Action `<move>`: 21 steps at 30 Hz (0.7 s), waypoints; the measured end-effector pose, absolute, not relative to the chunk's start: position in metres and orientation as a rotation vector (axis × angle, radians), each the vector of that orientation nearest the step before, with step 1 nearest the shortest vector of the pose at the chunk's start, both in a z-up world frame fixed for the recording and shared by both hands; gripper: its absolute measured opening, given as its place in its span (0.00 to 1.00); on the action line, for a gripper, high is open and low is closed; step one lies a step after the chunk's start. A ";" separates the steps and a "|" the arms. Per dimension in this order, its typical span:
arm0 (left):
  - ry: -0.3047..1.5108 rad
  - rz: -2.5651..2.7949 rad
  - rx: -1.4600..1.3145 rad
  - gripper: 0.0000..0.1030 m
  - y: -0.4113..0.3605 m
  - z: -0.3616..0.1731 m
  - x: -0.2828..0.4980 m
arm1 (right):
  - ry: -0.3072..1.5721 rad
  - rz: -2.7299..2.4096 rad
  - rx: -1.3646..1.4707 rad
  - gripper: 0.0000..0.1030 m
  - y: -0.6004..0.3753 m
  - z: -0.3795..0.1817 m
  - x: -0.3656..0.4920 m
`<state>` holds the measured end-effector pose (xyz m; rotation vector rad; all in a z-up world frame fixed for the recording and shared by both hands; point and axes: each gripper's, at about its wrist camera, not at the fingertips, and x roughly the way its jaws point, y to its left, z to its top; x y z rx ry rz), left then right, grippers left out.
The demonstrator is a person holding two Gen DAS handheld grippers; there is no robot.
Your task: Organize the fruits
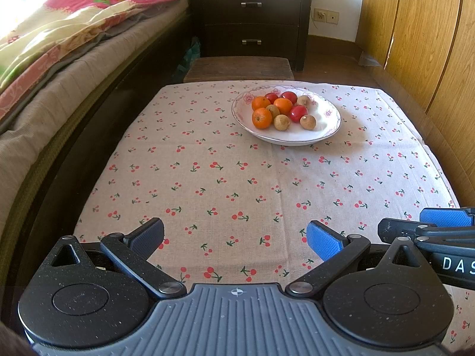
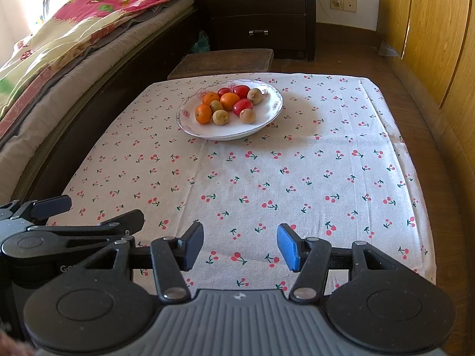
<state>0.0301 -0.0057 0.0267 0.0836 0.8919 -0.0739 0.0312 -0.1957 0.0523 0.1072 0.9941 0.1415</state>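
Left wrist view: the left gripper (image 1: 236, 238) hangs low over the near edge of the cherry-print tablecloth (image 1: 225, 184), its blue-padded fingers spread wide with nothing between them. Well beyond it, toward the far side of the cloth, sits the white floral-rimmed plate (image 1: 323, 132), and all the fruit in view lies on it in one mixed heap: three small oranges (image 1: 262, 118), three red cherry tomatoes (image 1: 298, 113) and four brown longan-like fruits (image 1: 281, 122), many touching one another. Part of the right gripper shows at the right edge; the white letters "DAS" (image 1: 457, 264) can be read on it, the rest cut off.

Right wrist view: the right gripper (image 2: 240, 244) is also parted, less widely than the left, and holds nothing, near the same edge of the cloth. The plate (image 2: 225, 132) lies well ahead and a little left of it. On the left gripper's body at the left edge, pale letters that look like "Go" (image 2: 66, 268) show, the rest hidden.

Fruit gathered on one plate fits a finished gathering as well as a mixed heap awaiting sorting by kind, so I cannot judge the stage. Any pick from this heap would go best on an outer fruit, taken lightly, since the round pieces would likely roll when a neighbour is nudged.
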 end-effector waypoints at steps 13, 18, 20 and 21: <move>0.892 -0.072 0.090 1.00 -0.007 0.026 0.030 | 0.997 0.140 0.107 0.53 -0.196 0.051 0.031; 0.892 -0.072 0.090 1.00 -0.007 0.026 0.030 | 0.997 0.140 0.107 0.53 -0.196 0.051 0.032; 0.892 -0.072 0.090 1.00 -0.007 0.026 0.030 | 0.997 0.140 0.107 0.53 -0.196 0.051 0.032; 0.892 -0.072 0.090 1.00 -0.007 0.026 0.030 | 0.997 0.140 0.107 0.53 -0.196 0.051 0.031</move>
